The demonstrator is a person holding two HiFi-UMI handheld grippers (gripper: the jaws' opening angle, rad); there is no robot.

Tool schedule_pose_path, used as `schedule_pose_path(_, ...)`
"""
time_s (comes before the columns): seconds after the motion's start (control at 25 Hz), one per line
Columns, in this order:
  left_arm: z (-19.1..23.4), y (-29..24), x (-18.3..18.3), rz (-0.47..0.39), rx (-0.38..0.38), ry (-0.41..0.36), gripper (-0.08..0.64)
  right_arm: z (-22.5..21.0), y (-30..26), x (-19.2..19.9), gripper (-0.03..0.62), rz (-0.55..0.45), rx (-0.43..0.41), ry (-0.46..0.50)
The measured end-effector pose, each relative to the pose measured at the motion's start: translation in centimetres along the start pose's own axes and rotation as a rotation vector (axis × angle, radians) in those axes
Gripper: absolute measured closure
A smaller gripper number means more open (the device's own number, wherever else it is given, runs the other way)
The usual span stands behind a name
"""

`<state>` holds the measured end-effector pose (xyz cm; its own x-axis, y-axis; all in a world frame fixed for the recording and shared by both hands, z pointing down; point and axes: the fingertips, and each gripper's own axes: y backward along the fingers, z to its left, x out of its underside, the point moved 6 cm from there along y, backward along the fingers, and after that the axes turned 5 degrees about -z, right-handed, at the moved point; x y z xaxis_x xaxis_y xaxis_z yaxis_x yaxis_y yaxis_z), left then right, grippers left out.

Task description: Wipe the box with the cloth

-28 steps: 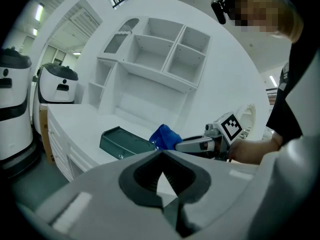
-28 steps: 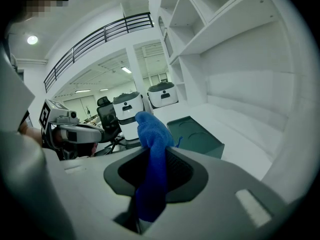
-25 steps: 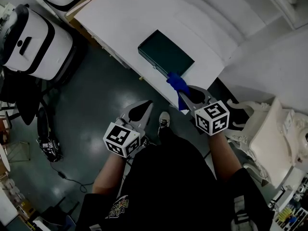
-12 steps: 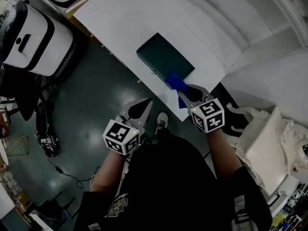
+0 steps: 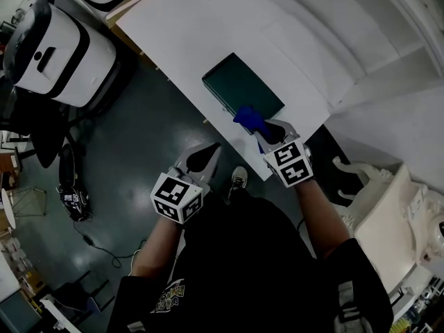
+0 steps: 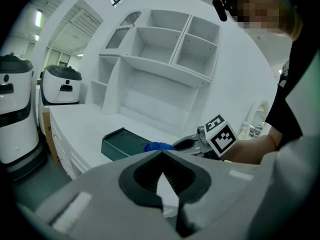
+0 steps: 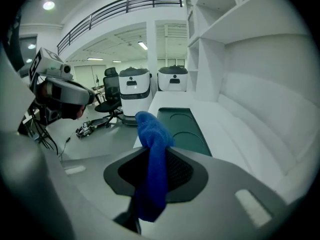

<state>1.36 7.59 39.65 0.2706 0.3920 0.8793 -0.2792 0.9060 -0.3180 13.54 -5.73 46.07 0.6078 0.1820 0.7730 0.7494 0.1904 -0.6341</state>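
Open tabletop point(image 5: 184, 30) around box point(image 5: 241, 83), shelving point(image 6: 161, 40) behind

- Dark green flat rectangular box point(image 5: 243, 87) lies on white tabletop point(image 5: 180, 33), nr its front edge, twd the person's right.
- White shelf unit point(image 6: 165, 49) stands behind tabletop, beyond the box.
- Right gripper point(image 5: 262, 129) is at box's near end, w/ blue cloth point(image 5: 251, 120) clamped betw. its jaws; cloth tip sits over box's near corner, contact unclear.
- Left gripper point(image 5: 214, 148) is left of right gripper, off the table, over grey floor point(image 5: 139, 130); jaw tips together, nothing betw. them; well apart from box.
- White-and-black rounded machine point(image 5: 55, 54) stands on floor, left of tabletop.
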Motion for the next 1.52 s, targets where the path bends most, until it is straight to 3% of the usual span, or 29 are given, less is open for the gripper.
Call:
schedule_pose_path(0.4,1.5,-0.6,-0.3,0.006,0.045,0.011,0.560,0.5,-2.8,-0.2,0.474,0.133,0.024,0.115)
schedule_pose_path(0.92,6.2,-3.5,-2.2,0.035,0.153,0.010,0.560,0.2,-4.7,-0.9,0.474,0.286,0.017,0.107)
schedule_pose_path(1.52,9.6,-2.9,-3.1,0.055,0.163,0.018,0.560,0.2,-8.2,-3.0,0.474,0.326,0.022,0.099)
